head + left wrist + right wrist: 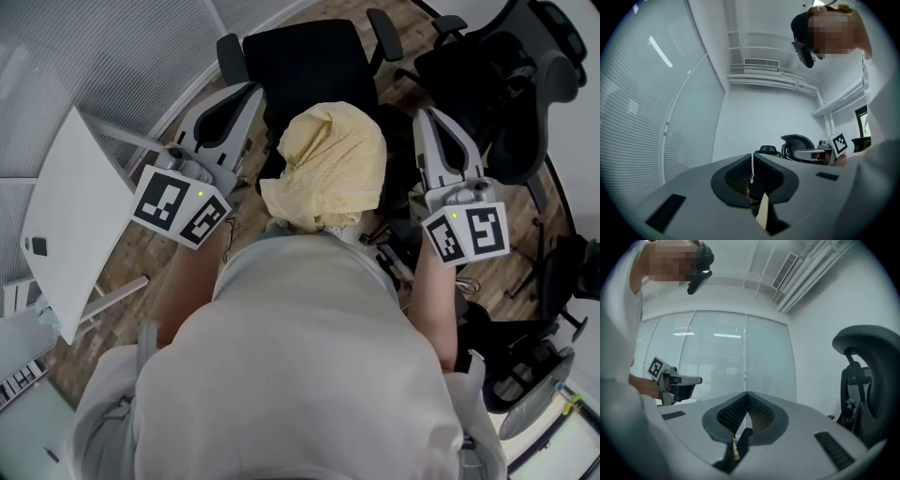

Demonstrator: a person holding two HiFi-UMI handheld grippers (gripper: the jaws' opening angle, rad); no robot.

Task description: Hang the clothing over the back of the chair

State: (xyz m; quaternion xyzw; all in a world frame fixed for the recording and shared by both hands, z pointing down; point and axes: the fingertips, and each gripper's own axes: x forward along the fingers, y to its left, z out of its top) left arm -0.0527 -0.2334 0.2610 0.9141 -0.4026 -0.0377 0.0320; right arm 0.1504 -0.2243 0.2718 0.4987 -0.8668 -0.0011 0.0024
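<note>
Pinching the yellow clothing (328,164) at two spots: left gripper (752,163) closed flat on a thin strip of its edge, right gripper (746,398) closed the same way on another, with only a sliver of yellow visible low between each pair of jaws. Gripping by the edges, probably, to leave the bulk free to spread. Holding both tools about level and well apart, one on either side of the bundle. Keeping the cloth up in a loose, bunched mound between them, not yet stretched out. Lying, in the head view, over the near edge of the black chair (309,56); cannot make out the backrest itself under the fabric. Judging from that, lifting stage only, no draping yet. Needing next, most likely, to draw the tools wider apart and carry the cloth across the top of the back before letting go. Further out: a second dark chair (487,75) to the right, a white table (66,216) to the left, wooden floor (141,262) beneath.
</note>
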